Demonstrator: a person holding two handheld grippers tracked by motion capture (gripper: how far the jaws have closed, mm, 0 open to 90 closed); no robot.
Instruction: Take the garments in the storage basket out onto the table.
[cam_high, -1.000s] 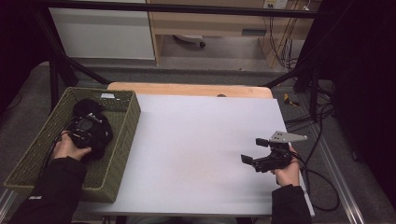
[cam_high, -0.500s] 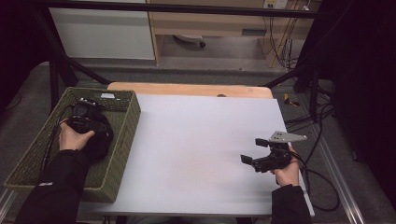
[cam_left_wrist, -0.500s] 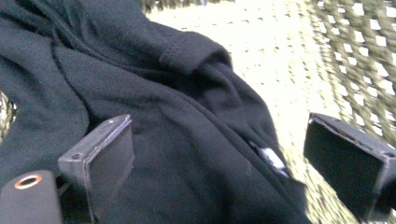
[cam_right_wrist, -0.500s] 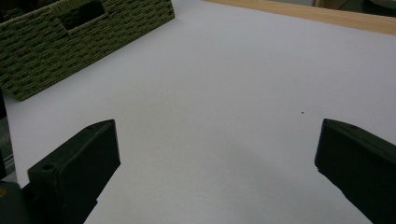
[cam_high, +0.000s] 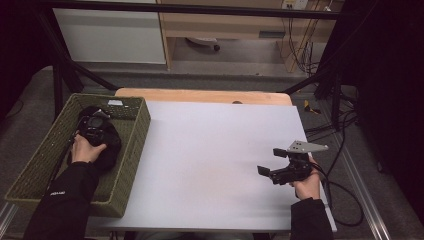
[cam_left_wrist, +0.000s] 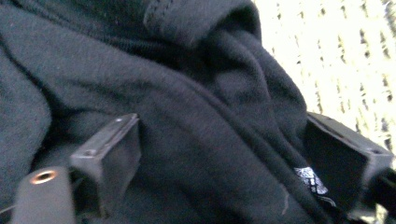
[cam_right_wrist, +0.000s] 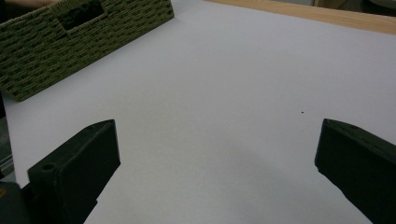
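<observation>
The left gripper (cam_high: 93, 131) is down in the basket (cam_high: 131, 150), jaws spread wide, just closing a little around a fold of black cloth (cam_left_wrist: 201, 126) (not yet pinched). The right gripper (cam_high: 272, 162) hovers wide open above the white table (cam_high: 210, 150), holding nothing.

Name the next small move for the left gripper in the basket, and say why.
Probably close the left gripper on the black garment. Its jaws, which have just been opening, stand wide with a fold of cloth between them, not yet pinched, in the green woven basket. The right gripper waits open over the white table.
</observation>
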